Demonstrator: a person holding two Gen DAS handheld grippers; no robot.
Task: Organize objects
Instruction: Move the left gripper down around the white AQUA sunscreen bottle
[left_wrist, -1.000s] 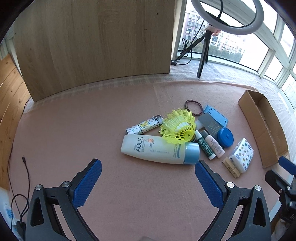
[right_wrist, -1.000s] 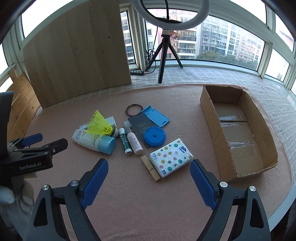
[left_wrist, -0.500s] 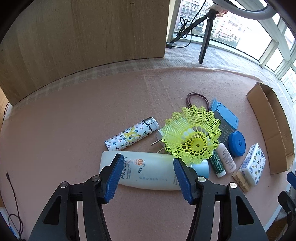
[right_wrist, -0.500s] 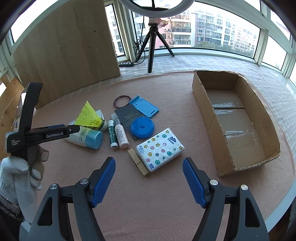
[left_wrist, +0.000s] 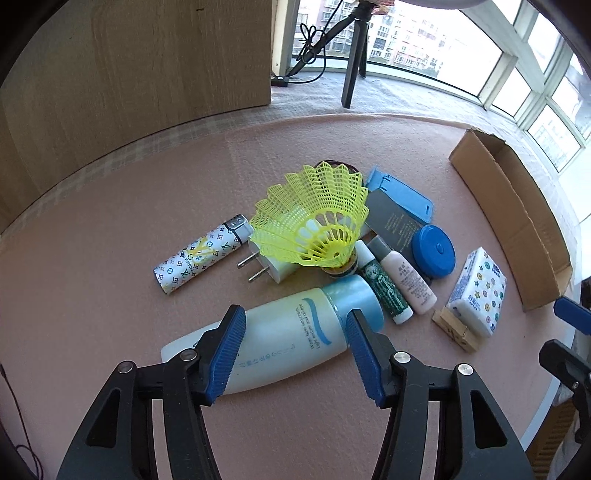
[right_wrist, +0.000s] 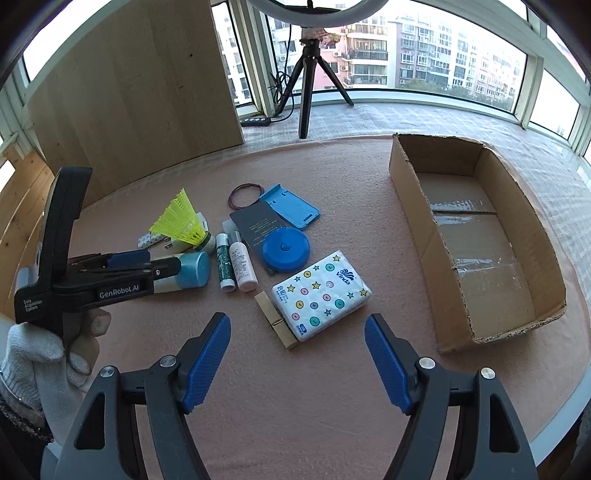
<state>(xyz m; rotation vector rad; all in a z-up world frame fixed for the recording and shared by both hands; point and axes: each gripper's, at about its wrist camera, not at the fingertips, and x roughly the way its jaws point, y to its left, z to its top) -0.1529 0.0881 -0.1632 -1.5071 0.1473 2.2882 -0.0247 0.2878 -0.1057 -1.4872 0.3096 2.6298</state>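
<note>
Left wrist view: the left claw (left_wrist: 293, 349) straddles the sunscreen bottle (left_wrist: 284, 338) lying on the worktop (left_wrist: 110, 258), pads not visibly pressing; squeeze mid-body, clear of the cap. Right wrist view: the right claw (right_wrist: 297, 363) gapes empty above the "Vinda" tissue pack (right_wrist: 320, 295); "GenRobot.AI" marks the other tool.

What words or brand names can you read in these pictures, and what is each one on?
"GenRobot.AI": left hand-held gripper body.
"Data Acquisition System": its handle, small.
"Vinda": tissue pack.
"Water base sunscreen", partly legible: sunscreen bottle; the line under it is unreadable.
Grey card, green tube and pink bottle: print too small.
</note>
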